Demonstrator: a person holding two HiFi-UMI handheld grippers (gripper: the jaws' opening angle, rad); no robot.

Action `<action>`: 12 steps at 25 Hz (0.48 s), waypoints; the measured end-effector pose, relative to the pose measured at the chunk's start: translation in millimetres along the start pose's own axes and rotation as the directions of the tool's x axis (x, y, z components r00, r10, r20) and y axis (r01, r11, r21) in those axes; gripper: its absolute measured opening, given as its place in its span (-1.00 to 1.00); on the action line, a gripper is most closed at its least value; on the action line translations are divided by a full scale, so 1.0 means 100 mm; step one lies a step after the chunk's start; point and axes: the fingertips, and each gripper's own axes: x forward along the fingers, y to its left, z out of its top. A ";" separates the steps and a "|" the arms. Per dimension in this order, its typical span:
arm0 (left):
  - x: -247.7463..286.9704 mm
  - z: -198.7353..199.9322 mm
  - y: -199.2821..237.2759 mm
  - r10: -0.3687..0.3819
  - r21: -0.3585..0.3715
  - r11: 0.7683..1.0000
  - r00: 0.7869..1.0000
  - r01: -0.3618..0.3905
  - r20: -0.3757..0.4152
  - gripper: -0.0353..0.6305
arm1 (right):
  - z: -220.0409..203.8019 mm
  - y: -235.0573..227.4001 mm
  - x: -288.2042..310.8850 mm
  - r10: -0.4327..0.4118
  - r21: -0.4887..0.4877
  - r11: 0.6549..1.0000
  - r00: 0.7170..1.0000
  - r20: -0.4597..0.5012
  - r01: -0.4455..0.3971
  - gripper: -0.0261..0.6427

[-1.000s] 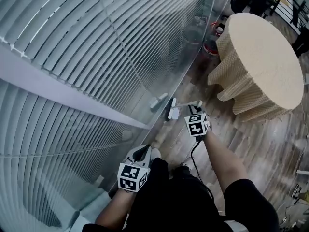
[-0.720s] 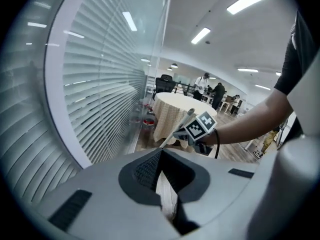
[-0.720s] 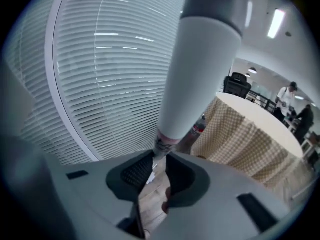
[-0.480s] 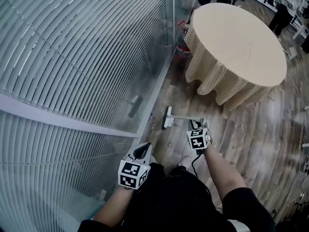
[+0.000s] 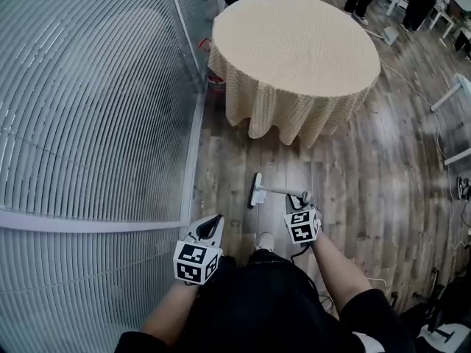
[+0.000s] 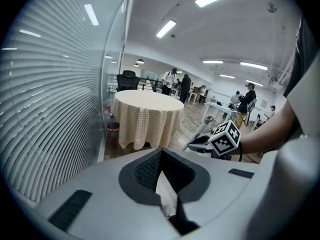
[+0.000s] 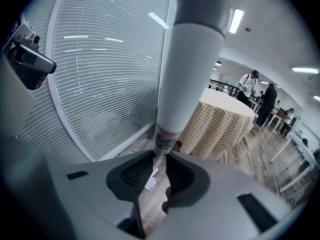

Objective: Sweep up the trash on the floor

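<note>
R tongs [image 7: 159, 156] clamp broom [image 5: 257, 190] handle, slanting down-left to floor [image 5: 353, 175].

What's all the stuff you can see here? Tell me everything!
table: one, round, beige checked cloth, ahead
sweeper: one, white, head on the floor
floor: brown wood
glass wall: one, grey blinds, on the left
red thing: one, by the wall beside the table, too small to name
people: several, dark clothes, far behind
shoe: one, white
left gripper: grey, shut, empty
right gripper: grey, shut on the sweeper's handle
</note>
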 end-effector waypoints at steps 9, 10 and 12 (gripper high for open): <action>0.58 0.27 -0.82 -0.151 0.090 0.984 0.989 0.151 -0.006 -0.91 | -0.53 -0.81 -0.59 -0.109 0.090 0.990 0.994 -0.005 0.109 -0.66; 0.62 0.29 -0.89 -0.165 0.082 0.983 0.986 0.164 -0.001 -0.91 | -0.56 -0.86 -0.63 -0.114 0.088 0.990 0.994 -0.001 0.113 -0.66; 0.69 0.30 -1.00 -0.188 0.064 0.980 0.982 0.188 0.008 -0.91 | -0.62 -0.96 -0.69 -0.120 0.086 0.989 0.993 0.002 0.120 -0.66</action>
